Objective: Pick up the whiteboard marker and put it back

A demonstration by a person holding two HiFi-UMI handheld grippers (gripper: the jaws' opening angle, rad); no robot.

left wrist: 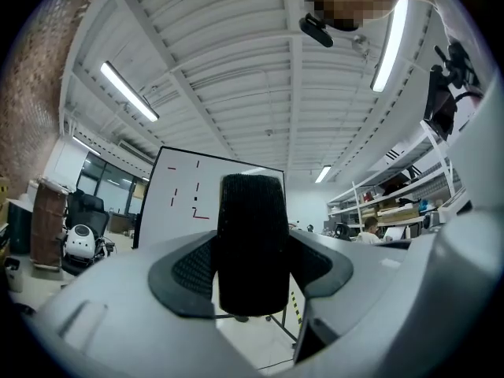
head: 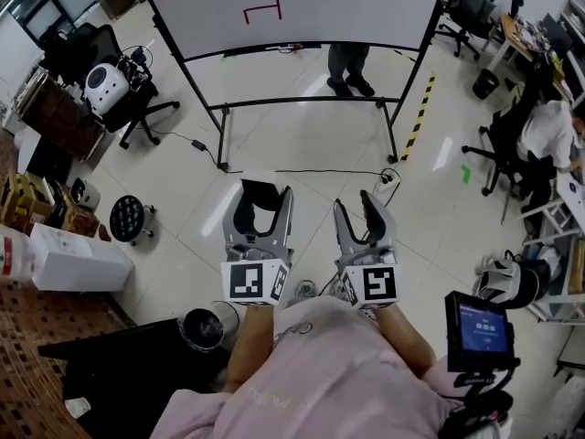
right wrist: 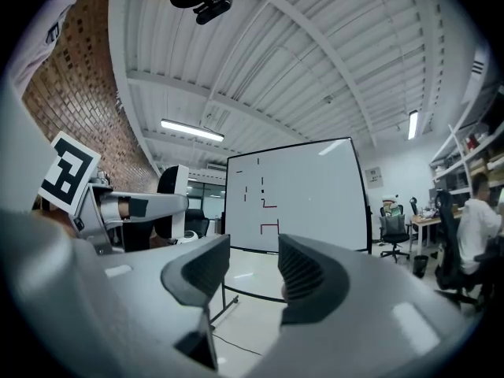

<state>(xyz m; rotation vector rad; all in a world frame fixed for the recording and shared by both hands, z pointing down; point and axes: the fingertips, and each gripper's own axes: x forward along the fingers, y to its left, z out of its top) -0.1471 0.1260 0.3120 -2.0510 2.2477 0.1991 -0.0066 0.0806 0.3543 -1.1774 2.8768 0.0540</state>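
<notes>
My left gripper (head: 261, 196) is shut on a black felt-faced block with a white back (head: 259, 210), which looks like a whiteboard eraser. In the left gripper view the block (left wrist: 252, 242) stands upright between the jaws and fills the gap. My right gripper (head: 358, 207) is beside it, open, with nothing between its pads (right wrist: 303, 278). From the right gripper view the left gripper (right wrist: 150, 205) and its block (right wrist: 167, 189) show at the left. Both point at the whiteboard (head: 302, 7), some way off, with red and black strokes on it. I can make out no marker.
The whiteboard stands on a black wheeled frame (head: 222, 135) with a cable (head: 320, 172) on the floor before it. A person's legs (head: 350, 67) show behind the board. Office chairs (head: 137, 108), boxes (head: 78, 259), a black bin (head: 203, 329) and a seated person (head: 548, 131) flank the floor.
</notes>
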